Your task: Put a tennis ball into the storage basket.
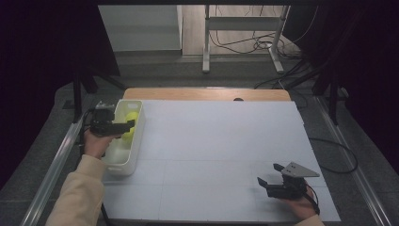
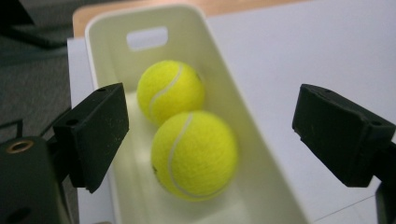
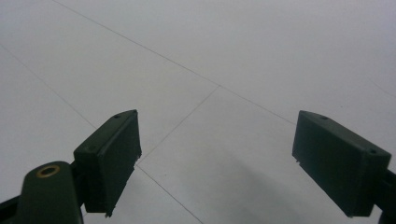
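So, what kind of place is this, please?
Probably a lab or workshop set up for recording. A table under a white sheet stands between metal rails, loose cables lie on the floor behind, and dark curtains hang at both sides.

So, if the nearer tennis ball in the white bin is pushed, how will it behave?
The nearer tennis ball is round, so it would probably roll, but the narrow white bin and the second ball beside it should stop it soon. Its fuzzy felt likely grips well and seems light.
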{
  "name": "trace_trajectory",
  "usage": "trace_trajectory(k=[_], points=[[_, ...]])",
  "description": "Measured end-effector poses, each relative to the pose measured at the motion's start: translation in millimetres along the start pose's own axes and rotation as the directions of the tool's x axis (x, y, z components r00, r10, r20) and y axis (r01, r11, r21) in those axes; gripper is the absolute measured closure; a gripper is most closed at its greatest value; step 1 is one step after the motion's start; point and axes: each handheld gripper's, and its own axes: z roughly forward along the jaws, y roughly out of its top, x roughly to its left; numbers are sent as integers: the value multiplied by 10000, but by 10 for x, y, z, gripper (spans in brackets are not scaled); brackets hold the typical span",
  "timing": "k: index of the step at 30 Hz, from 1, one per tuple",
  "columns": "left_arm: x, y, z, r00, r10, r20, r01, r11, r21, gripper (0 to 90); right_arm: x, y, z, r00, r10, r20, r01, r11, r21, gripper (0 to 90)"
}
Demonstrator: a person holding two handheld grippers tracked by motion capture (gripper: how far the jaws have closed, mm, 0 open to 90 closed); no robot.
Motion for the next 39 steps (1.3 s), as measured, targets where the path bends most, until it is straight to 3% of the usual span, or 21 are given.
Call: trace_trajectory(k=[4,8,15,21,22,28,30,32,34,35,39], points=[[-92,7,-102,9975,393,586,-362,9979,-531,116,-2,0,-1,10000,42,-45,-42,10000,-59,157],[-162,38,-162,9944,517,923,-435,9951,-892,121,-2,1,11,9999,49,-102,-50,10000,-74,157],[-362,18,-288,9838,917,1539,-708,9882,-1357,120,7,13,8,9998,25,-177,-27,9999,-148,157],[-595,-47,-341,9654,1400,2198,-1064,9817,-1577,119,18,9,-10,9999,5,-158,-8,9999,-170,158],[-595,-47,-341,9654,1400,2198,-1064,9817,-1577,119,18,9,-10,9999,5,-158,-8,9999,-170,158],[-800,-175,-328,9449,1665,2820,-1233,9786,-1647,119,29,19,16,9998,-59,-165,57,9999,-126,158],[-847,-210,-329,9439,1675,2847,-1212,9774,-1730,120,28,20,21,9998,-84,-179,82,9999,-111,157],[-909,-247,-343,9475,1705,2706,-1227,9751,-1848,121,31,23,17,9998,-71,-204,68,9999,-142,157],[-970,-292,-341,9373,1775,2998,-1242,9742,-1884,121,37,24,10,9998,-76,-210,73,9998,-162,157],[-970,-292,-341,9373,1775,2998,-1242,9742,-1884,121,37,24,10,9998,-76,-210,73,9998,-162,157],[-1050,-346,-346,9239,1936,3300,-1344,9718,-1938,124,47,18,-12,9998,-79,-181,77,9999,-135,158]])
